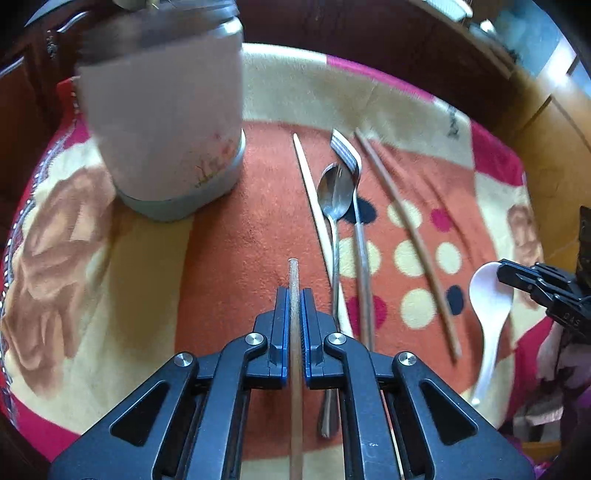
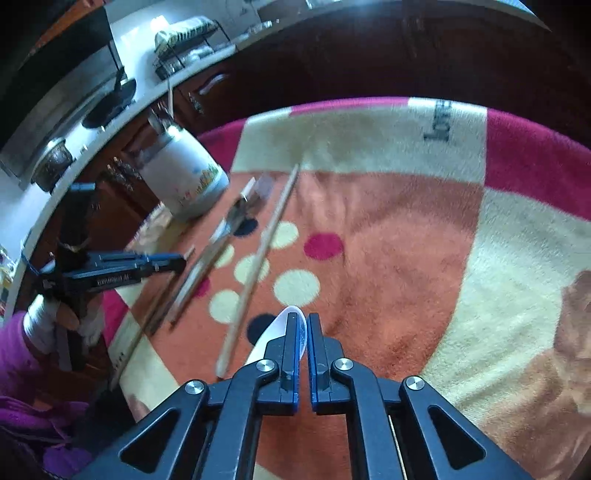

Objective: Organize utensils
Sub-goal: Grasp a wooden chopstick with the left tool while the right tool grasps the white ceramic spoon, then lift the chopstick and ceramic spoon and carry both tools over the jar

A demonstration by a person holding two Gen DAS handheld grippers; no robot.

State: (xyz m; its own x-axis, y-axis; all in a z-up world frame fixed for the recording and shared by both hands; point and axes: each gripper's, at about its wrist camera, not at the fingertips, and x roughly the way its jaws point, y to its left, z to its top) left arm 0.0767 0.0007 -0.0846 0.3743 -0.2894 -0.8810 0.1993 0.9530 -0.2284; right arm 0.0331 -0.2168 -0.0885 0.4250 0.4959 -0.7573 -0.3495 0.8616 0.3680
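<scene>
Dark wooden cabinets [image 2: 207,88] run beneath a pale countertop [image 2: 147,33] behind.

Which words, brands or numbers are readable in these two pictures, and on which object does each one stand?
"DAS": on the right hand-held gripper, partly readable only.
White lettering on the side of the left hand-held gripper: too blurred to read.
Dark letters on the blanket: sideways, cut off and blurred, not readable.
Coloured print on the white canister: a picture, no readable text.
</scene>
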